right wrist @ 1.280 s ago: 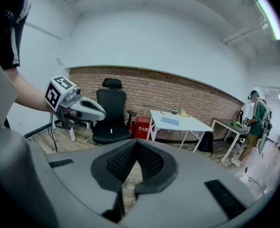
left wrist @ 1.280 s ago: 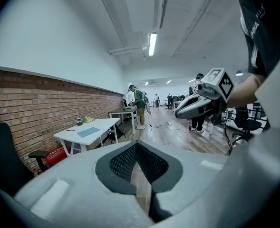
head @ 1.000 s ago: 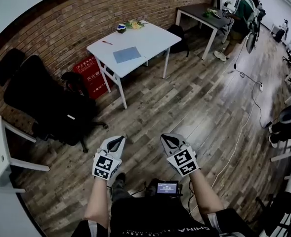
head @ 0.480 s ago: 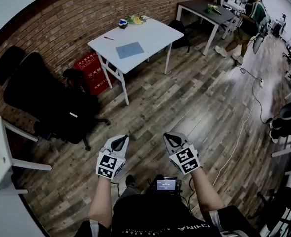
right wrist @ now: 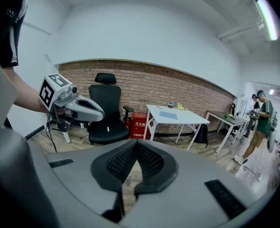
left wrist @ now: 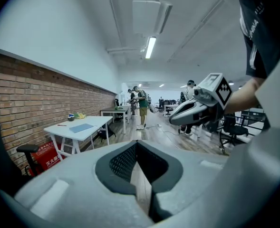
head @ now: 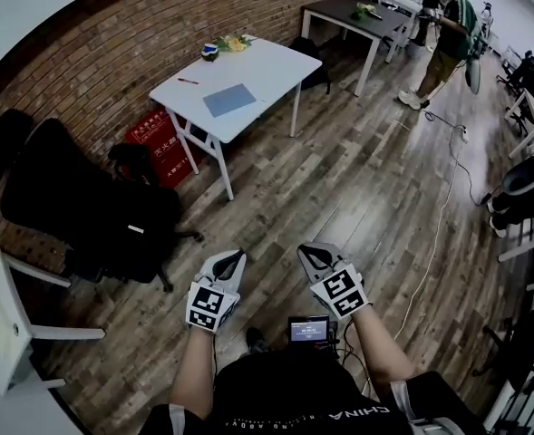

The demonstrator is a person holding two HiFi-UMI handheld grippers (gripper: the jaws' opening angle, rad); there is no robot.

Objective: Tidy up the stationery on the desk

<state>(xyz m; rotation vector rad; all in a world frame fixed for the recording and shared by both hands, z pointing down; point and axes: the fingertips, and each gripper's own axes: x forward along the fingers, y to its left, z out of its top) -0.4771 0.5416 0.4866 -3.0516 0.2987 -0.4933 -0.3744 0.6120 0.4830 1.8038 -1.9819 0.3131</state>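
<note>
The white desk (head: 268,69) stands far ahead by the brick wall. On it lie a blue sheet (head: 229,100) and a red pen (head: 187,81), with a small dark pot (head: 209,52) and a yellow bundle (head: 234,43) at its far end. My left gripper (head: 233,259) and right gripper (head: 308,254) hover side by side over the wooden floor, well short of the desk. Both are shut with nothing between the jaws. The left gripper view shows the desk (left wrist: 98,122) in the distance and the right gripper (left wrist: 197,110) beside me.
A black office chair (head: 85,207) and a red box (head: 158,139) stand left of the desk. A dark table (head: 332,12) and a person (head: 448,34) are at the back right. A cable (head: 439,225) runs along the floor. A white table (head: 4,315) is at the near left.
Both grippers have drifted a little across the floor, jaws still shut. The view has shifted slightly, and the person at the back has moved.
</note>
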